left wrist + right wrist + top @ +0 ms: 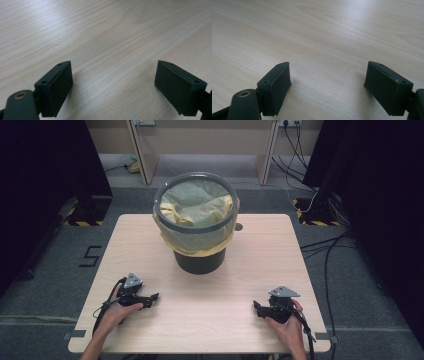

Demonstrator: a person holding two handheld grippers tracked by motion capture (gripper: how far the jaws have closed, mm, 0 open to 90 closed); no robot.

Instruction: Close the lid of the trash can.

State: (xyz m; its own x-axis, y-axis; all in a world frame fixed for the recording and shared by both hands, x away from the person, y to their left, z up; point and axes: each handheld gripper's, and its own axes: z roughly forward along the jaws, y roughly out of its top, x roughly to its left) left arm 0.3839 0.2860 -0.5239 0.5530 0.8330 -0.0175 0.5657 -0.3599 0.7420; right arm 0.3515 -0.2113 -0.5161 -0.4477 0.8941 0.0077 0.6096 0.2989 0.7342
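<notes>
A dark bin (199,260) with a grey rim and a yellow bag lining it stands at the back middle of the light wooden table (200,320). My left gripper (154,297) rests low at the front left, held in a hand, jaws pointing toward the table's middle. In the left gripper view the left gripper (113,82) stands open over bare wood, nothing between its pads. My right gripper (256,306) sits at the front right in the other hand, jaws pointing inward. The right gripper view has the right gripper (327,85) open too, with bare wood between the pads.
Black curtains hang at both sides beyond the table. Cables (320,245) run over the grey floor at the right. A small round hole (238,226) sits in the tabletop right of the bin. A wooden desk frame (145,165) stands behind.
</notes>
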